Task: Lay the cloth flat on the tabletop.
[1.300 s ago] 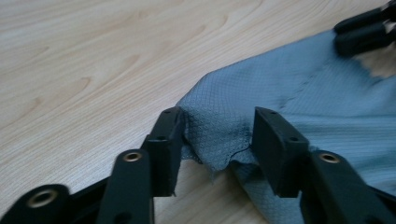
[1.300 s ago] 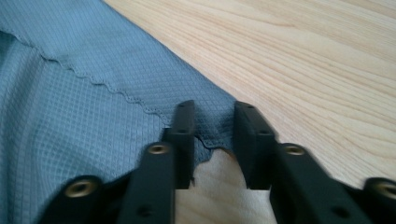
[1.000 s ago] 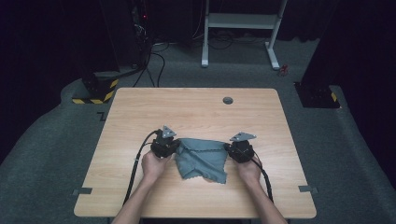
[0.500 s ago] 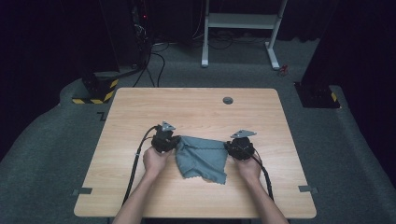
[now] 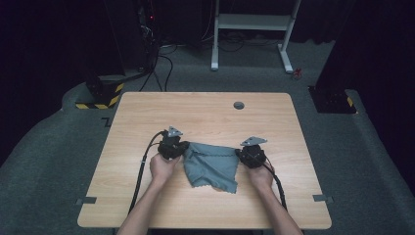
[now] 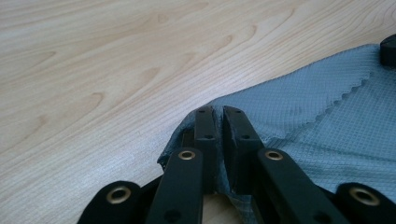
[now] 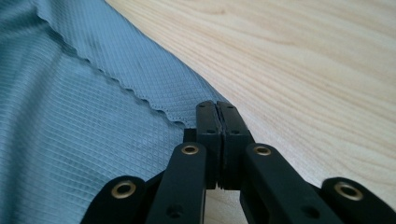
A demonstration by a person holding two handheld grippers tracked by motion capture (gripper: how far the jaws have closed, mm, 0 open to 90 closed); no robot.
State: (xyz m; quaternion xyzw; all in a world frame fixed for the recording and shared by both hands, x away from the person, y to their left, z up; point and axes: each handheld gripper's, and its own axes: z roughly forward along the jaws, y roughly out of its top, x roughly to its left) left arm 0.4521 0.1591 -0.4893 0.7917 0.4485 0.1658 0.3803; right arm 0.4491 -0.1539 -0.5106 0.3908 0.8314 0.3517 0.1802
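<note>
- Left gripper (image 6: 218, 114): jaws pressed together, pinching the cloth's (image 5: 211, 166) left top corner.
- Right gripper (image 7: 217, 109): jaws have just been closing, now clamped on the cloth's right top corner.
- Cloth lies rumpled on the table (image 5: 147, 117), between the two grippers, zigzag hem folded over.
- Judgement: lift both corners evenly and keep tension level, or a corner could slip out.

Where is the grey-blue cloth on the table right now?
In the high view the grey-blue cloth lies on the near middle of the wooden table, between the left gripper and the right gripper.
</note>
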